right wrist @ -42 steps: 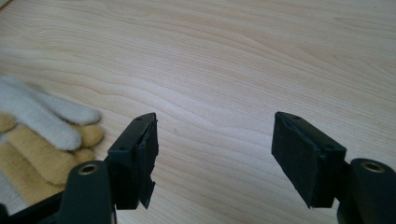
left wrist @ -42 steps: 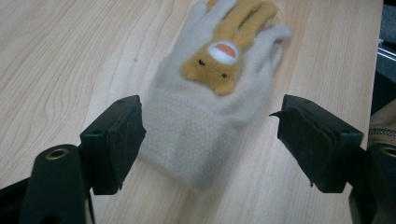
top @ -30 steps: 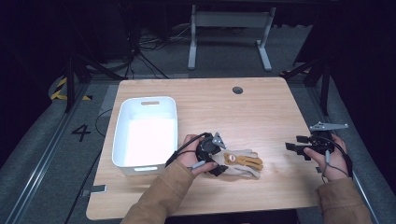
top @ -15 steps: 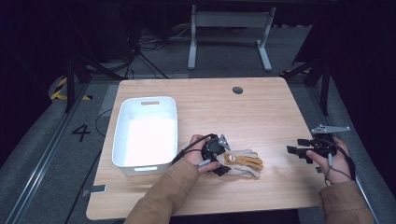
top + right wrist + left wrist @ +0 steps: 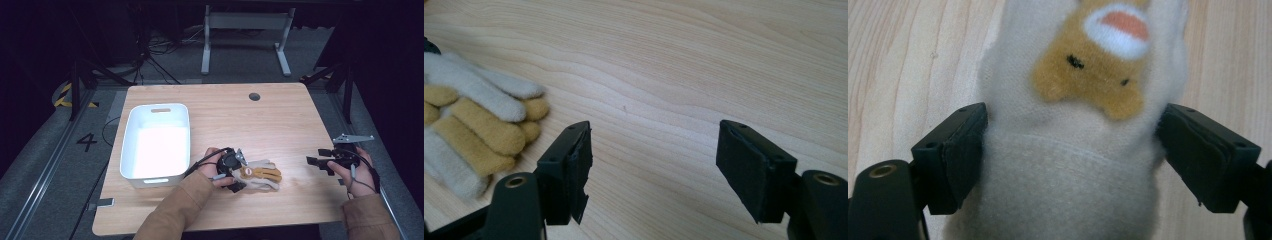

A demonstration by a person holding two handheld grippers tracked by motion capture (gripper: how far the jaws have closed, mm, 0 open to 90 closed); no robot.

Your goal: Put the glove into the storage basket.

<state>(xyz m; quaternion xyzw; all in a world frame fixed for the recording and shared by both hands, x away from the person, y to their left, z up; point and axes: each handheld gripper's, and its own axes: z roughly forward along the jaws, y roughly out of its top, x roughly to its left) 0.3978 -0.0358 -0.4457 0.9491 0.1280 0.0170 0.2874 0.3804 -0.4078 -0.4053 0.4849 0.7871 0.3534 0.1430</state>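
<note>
A pair of fuzzy cream and tan gloves [image 5: 261,176] lies on the wooden table [image 5: 250,120], near its front edge. One glove [image 5: 1083,75] has a tan bear face with a white and orange muzzle. My left gripper [image 5: 240,173] is at the cuff end. In the left gripper view its jaws [image 5: 1070,150] stand wide apart on either side of the cuff, touching the fleece without squeezing it. My right gripper [image 5: 316,164] hovers open to the right of the gloves, with bare table between its jaws [image 5: 654,170]. The glove fingertips [image 5: 474,125] lie off to its left.
A white plastic bin [image 5: 131,150] stands on the left of the table, just left of my left hand. A round grommet hole [image 5: 254,96] sits near the far edge. Beyond the table are a dark floor and a metal stand [image 5: 245,30].
My left gripper has edged right along the table onto the glove's cuff. The right gripper has hardly moved.
</note>
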